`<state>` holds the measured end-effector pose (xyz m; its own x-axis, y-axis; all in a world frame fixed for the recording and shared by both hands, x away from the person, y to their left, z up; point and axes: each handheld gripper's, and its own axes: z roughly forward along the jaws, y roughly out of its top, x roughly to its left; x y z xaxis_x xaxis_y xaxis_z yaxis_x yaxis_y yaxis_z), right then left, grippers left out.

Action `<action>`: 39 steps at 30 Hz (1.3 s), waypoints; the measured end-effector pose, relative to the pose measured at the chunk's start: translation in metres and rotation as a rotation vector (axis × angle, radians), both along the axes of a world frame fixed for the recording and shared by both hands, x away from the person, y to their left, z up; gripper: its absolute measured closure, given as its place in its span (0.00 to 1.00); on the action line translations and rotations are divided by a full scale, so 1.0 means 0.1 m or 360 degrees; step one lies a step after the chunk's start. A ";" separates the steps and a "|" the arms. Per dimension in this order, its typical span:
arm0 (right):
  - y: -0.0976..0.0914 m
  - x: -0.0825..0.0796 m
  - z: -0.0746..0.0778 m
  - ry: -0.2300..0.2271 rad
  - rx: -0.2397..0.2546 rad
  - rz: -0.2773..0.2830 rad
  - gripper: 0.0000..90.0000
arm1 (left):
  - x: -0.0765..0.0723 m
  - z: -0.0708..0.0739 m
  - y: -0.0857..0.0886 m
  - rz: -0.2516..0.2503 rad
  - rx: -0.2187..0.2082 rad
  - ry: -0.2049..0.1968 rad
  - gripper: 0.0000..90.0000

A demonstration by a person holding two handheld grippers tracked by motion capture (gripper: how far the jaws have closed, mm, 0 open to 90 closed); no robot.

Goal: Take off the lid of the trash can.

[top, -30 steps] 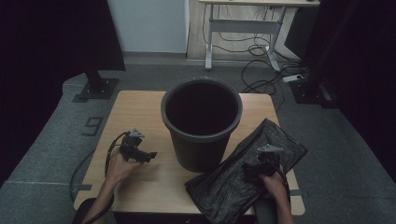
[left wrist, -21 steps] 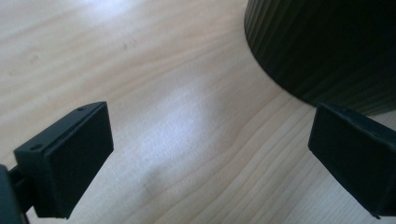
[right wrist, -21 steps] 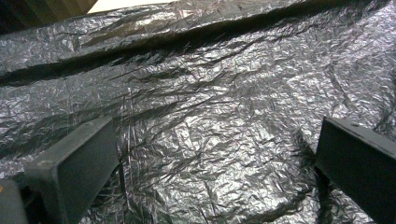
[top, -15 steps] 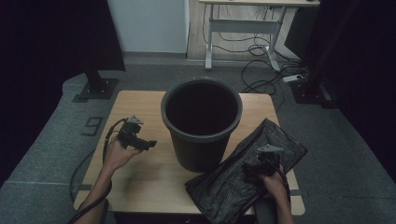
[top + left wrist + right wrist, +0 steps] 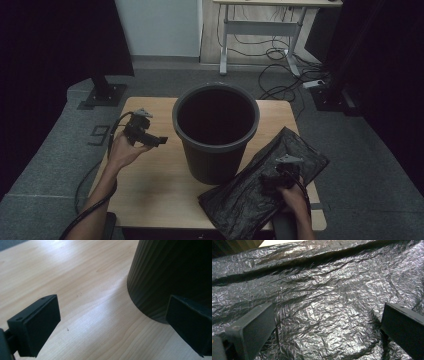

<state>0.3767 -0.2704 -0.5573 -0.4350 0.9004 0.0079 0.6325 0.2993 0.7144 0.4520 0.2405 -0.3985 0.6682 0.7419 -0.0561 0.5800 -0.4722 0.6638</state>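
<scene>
- Black bin bag (image 5: 263, 186): flat at table's (image 5: 150, 190) 5 o'clock; thin, soft, crinkly, probably slippery; pinch a raised fold.
- Right gripper (image 5: 274, 179): jaws wide, over bag.
- Left gripper (image 5: 159, 141): wide, empty, at 9 o'clock of bin (image 5: 216, 131).

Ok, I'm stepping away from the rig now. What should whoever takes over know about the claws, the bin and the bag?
Left claw: open, empty, raised above the table left of the black bin, jaws pointing at its ribbed wall.
Right claw: open, low over the black bin bag, nothing pinched yet.
Bin: upright mid-table, no liner in it.
Bag: crumpled flat on the table's front right corner, partly over the edge.
Done: both claws in position.
Left: probably grip the bag, open it and line the bin.
</scene>
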 end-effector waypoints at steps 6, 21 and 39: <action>0.00 0.00 0.00 0.0000 0.0000 0.0000 0.00 | 0.10 0.22 -0.03 -0.0004 0.0042 -0.0018 0.00; 0.00 0.00 0.00 0.0000 0.0000 0.0002 0.00 | 0.31 0.82 -0.15 -0.0046 0.0083 -0.0084 0.02; 0.00 0.00 0.00 -0.0002 0.0002 0.0001 0.00 | 0.52 1.43 -0.45 -0.0148 0.0059 -0.0129 0.16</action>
